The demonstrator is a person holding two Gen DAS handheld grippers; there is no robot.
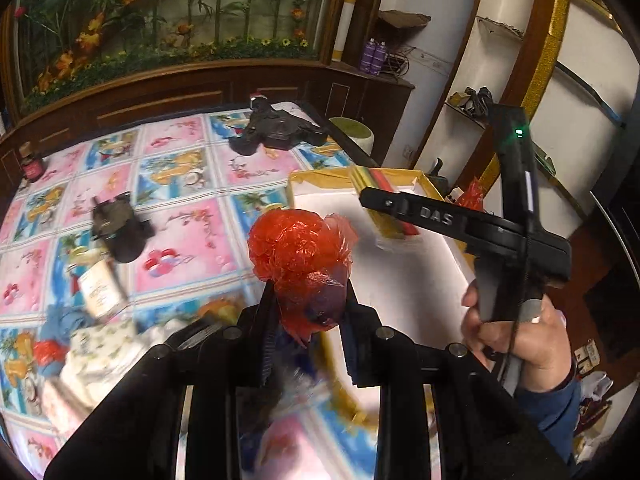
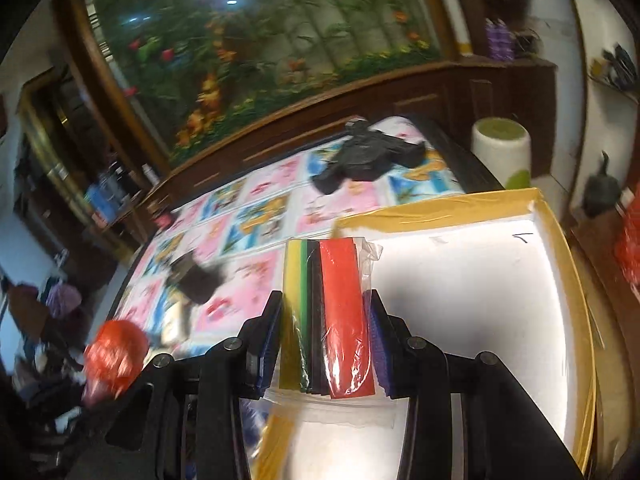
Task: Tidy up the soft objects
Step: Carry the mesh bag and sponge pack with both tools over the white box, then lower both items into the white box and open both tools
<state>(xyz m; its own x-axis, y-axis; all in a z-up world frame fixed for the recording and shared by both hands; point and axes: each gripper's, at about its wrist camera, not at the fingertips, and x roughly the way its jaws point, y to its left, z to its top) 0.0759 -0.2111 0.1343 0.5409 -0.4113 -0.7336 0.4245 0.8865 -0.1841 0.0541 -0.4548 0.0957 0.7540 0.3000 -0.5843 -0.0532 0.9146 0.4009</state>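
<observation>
My left gripper is shut on a crinkly red plastic bundle, which sticks up past the fingertips above the bed's edge. The same bundle shows blurred at the lower left of the right wrist view. My right gripper is shut on a clear-wrapped pack of yellow, green, black and red sheets, held upright over the near-left corner of a white box with a yellow taped rim. In the left wrist view a hand holds that right gripper with the pack over the box.
A patterned pink and blue bedspread carries a black garment, a dark pouch, a small pale box and loose cloths. A white and green stool stands beyond the box. Wooden headboard and shelves ring the bed.
</observation>
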